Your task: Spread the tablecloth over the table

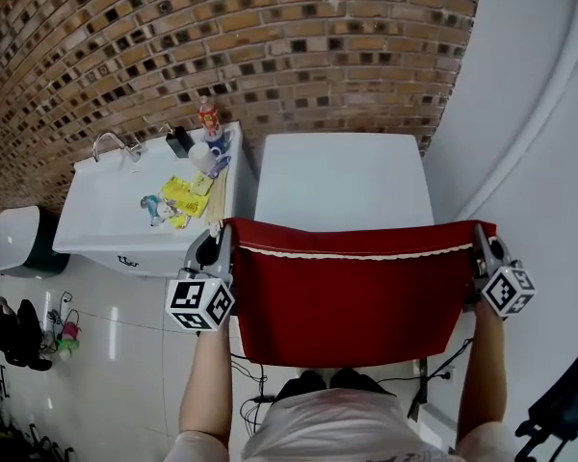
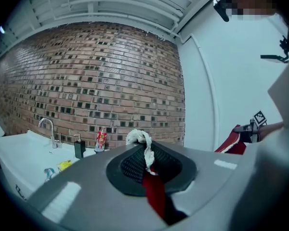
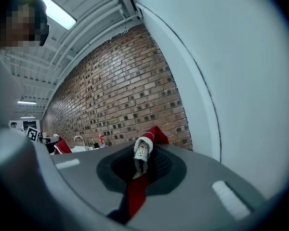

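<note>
A red tablecloth (image 1: 352,301) with white lace trim hangs stretched between my two grippers, over the near end of the white table (image 1: 342,176). My left gripper (image 1: 217,248) is shut on the cloth's left corner; in the left gripper view the red fabric and lace (image 2: 147,160) are pinched between the closed jaws. My right gripper (image 1: 484,243) is shut on the right corner, and the right gripper view shows the cloth (image 3: 140,165) clamped the same way. The cloth's top edge runs level, and its lower part hides the table's near edge.
A white sink counter (image 1: 125,210) with a tap (image 1: 111,142), a bottle (image 1: 209,115), a dark soap dispenser (image 1: 180,141) and small packets stands left of the table. A brick wall (image 1: 222,46) is behind, a white wall at the right. A white bin (image 1: 10,241) sits at far left.
</note>
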`<state>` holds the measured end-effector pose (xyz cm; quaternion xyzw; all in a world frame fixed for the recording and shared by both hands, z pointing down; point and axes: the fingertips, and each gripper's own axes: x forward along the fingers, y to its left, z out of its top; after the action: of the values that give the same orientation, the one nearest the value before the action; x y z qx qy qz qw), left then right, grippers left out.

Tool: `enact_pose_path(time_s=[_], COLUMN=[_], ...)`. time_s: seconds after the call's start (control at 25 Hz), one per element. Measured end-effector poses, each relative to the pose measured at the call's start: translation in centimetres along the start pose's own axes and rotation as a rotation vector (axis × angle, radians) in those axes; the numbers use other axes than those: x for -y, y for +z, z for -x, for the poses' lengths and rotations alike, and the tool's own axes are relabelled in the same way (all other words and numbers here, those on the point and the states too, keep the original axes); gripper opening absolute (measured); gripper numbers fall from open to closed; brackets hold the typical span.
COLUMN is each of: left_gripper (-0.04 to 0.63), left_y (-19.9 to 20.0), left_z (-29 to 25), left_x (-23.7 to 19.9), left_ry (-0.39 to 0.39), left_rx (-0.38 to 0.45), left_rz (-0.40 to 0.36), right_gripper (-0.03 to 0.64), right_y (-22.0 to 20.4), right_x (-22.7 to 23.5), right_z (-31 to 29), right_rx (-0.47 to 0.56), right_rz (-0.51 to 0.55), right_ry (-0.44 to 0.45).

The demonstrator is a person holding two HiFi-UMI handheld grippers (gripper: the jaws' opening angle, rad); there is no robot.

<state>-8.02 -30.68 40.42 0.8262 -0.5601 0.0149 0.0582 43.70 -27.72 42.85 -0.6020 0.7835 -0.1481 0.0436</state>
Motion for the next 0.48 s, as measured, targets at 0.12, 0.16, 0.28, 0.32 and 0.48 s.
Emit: enact_pose_path(time_s=[0.12,0.16,0.28,0.32,0.48], left_gripper=[0.021,0.021,0.021,0.021,0.021], left_y=[-0.6,-0.8,-1.3,-1.6,-3.3], left_z=[-1.9,-2.6,-5.0,-5.8,-8.4], left_x=[-0.8,-1.1,-1.9,-2.2,-3.0], left_ry=[-0.003,-0.004,-0.001,0.002,0.011], left_rx=[-0.019,-0.024,-0.033,-0.038,-0.070], left_rz=[-0.001,-0.004,-0.008,-0.008,-0.018], right_gripper=[0.015,0.015,0.015,0.015,0.015], right_y=[-0.4,-0.6,-1.2,-1.4,-2.7], right_x=[0.7,0.8,1.6,1.9,2.9], right_z=[-2.0,-2.7,-4.9,-5.6,-8.6], right_rx=[-0.019,-0.025,-0.045,-0.053,-0.104], right_rz=[0.006,0.007,0.006,0.008,0.026], right_ry=[0.006,0.005,0.004,0.006,0.012])
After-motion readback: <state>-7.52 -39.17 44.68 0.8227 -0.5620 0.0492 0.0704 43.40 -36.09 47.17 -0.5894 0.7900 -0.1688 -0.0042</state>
